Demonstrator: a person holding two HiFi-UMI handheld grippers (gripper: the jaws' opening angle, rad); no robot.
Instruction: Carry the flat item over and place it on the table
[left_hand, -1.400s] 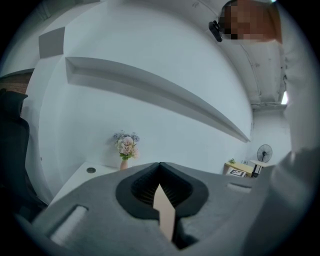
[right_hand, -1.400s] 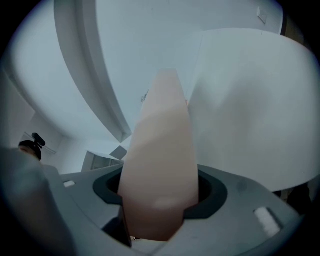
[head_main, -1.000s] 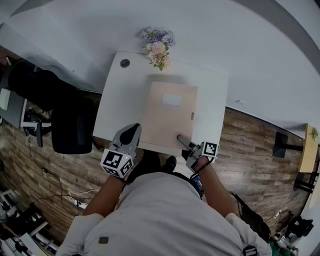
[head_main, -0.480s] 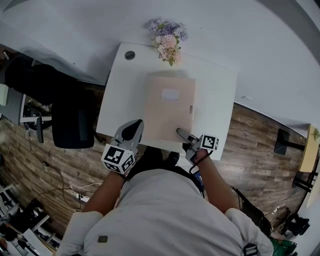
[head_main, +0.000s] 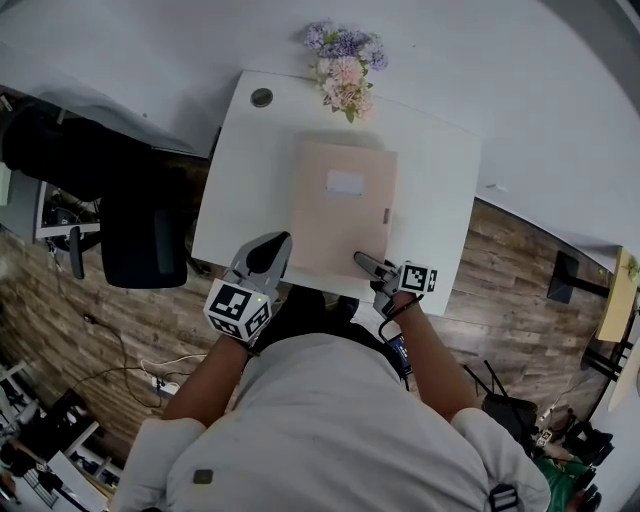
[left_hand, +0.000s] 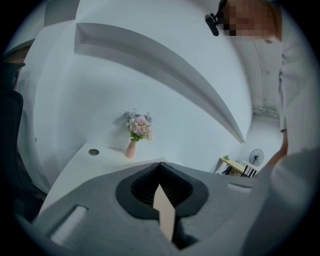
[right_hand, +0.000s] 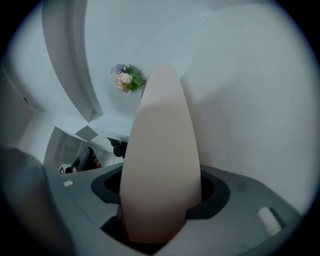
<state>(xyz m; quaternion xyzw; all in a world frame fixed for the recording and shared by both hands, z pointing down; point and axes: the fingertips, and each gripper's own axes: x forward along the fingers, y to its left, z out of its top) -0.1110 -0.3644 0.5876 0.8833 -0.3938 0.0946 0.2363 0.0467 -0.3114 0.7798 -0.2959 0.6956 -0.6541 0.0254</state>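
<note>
1. The folder (head_main: 343, 208) lies flat on the white table (head_main: 240, 190), its near edge at the table's front edge. I'd call it set down.
2. My left gripper (head_main: 278, 245) is clamped on the near-left corner, probably to steady it.
3. My right gripper (head_main: 362, 262) has its jaws opening. The near-right edge sits between them, unpinched.
4. The only container is a vase (left_hand: 130, 148) holding flowers, at the far edge, apart from the folder.

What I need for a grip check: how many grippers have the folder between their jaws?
2. The left gripper shut on the folder, near-left corner; right gripper, near-right edge, jaws opening around it.
</note>
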